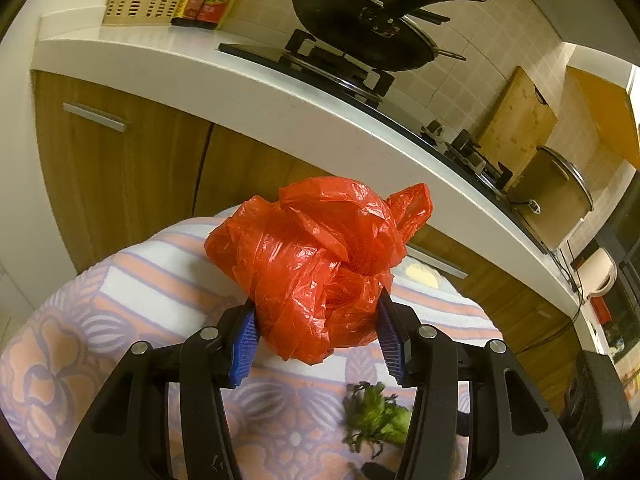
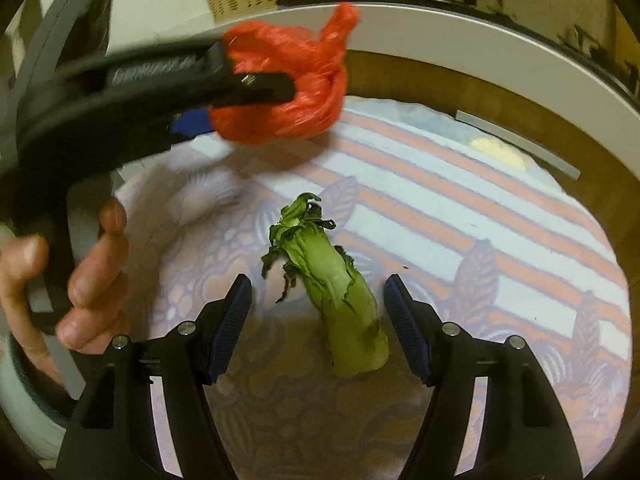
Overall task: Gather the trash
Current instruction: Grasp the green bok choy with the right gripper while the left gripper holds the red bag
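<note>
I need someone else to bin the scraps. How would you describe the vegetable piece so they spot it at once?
Look at the patterned cloth spread below the white kitchen counter. On it lies a wilted green vegetable stalk between the open fingers of the right tool. It is the only green thing there, unlike the red plastic bag held above.

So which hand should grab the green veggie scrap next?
Probably the right. The right gripper is open with the vegetable scrap lying between its fingers, untouched. The left gripper is already busy clamping the red plastic bag.
</note>
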